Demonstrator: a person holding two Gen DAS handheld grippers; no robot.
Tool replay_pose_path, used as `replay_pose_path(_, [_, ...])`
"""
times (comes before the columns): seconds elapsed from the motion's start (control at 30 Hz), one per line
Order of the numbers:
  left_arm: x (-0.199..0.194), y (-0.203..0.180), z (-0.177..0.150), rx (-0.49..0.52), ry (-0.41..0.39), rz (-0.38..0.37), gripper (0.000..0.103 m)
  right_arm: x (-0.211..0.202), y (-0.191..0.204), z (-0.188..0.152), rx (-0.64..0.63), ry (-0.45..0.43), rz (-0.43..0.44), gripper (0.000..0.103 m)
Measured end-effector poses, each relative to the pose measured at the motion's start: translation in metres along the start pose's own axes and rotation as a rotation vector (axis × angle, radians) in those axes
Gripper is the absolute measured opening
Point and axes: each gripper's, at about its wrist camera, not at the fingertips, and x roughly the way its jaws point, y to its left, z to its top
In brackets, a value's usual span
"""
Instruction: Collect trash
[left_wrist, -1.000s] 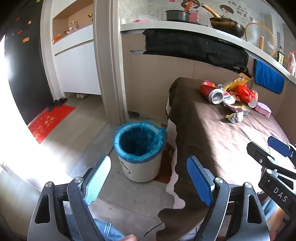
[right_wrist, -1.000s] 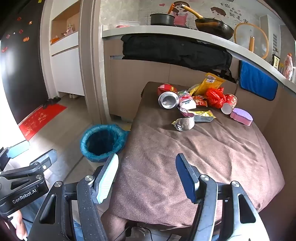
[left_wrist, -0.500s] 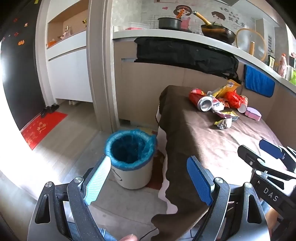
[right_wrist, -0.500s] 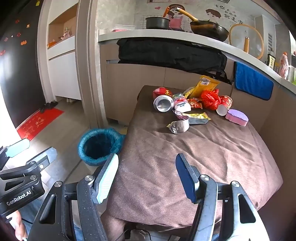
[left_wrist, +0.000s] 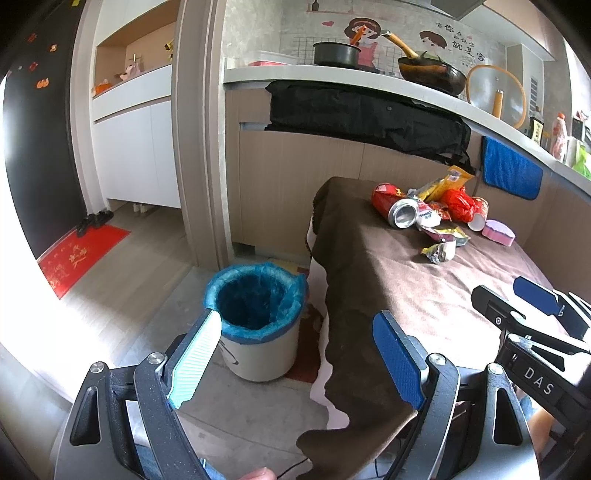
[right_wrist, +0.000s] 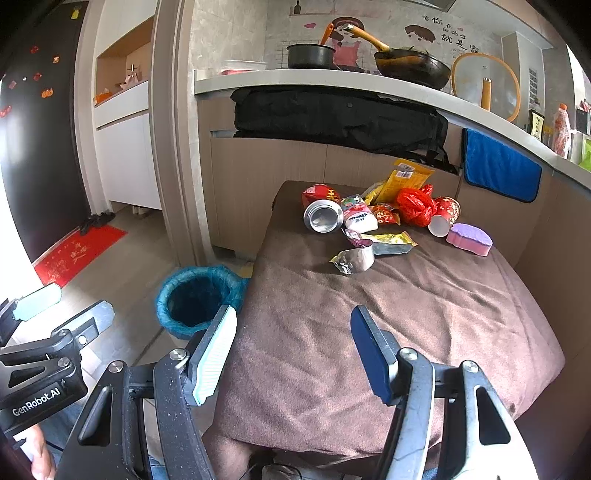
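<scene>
A heap of trash lies at the far end of the brown-clothed table (right_wrist: 369, 314): a red can (right_wrist: 322, 210) on its side, a crumpled foil wrapper (right_wrist: 352, 260), a yellow wrapper (right_wrist: 391, 243), a red plastic bag (right_wrist: 415, 205), a red paper cup (right_wrist: 445, 216) and a yellow packet (right_wrist: 404, 177). On the floor left of the table stands a white bin with a blue liner (left_wrist: 256, 310) (right_wrist: 195, 299). My left gripper (left_wrist: 295, 350) is open above the bin and the table's near corner. My right gripper (right_wrist: 291, 350) is open over the near cloth, well short of the trash.
A pink and purple sponge (right_wrist: 469, 240) lies right of the heap. Behind the table, a counter (right_wrist: 332, 79) carries pans, with a black bag (right_wrist: 332, 118) under it and a blue cloth (right_wrist: 500, 170) hanging. A red mat (left_wrist: 81, 258) lies by the dark door.
Both views have tilted up slightly, so the bin and the trash heap sit lower in the frames. Both grippers stay open and empty.
</scene>
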Motion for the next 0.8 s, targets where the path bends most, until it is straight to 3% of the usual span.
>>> replay_pose_path(0.8, [-0.001, 0.0015, -0.002, -0.015, 0.0, -0.005, 0.084, -0.0094, 0.0053, -0.0055, -0.009, -0.04, -0.007, 0.061])
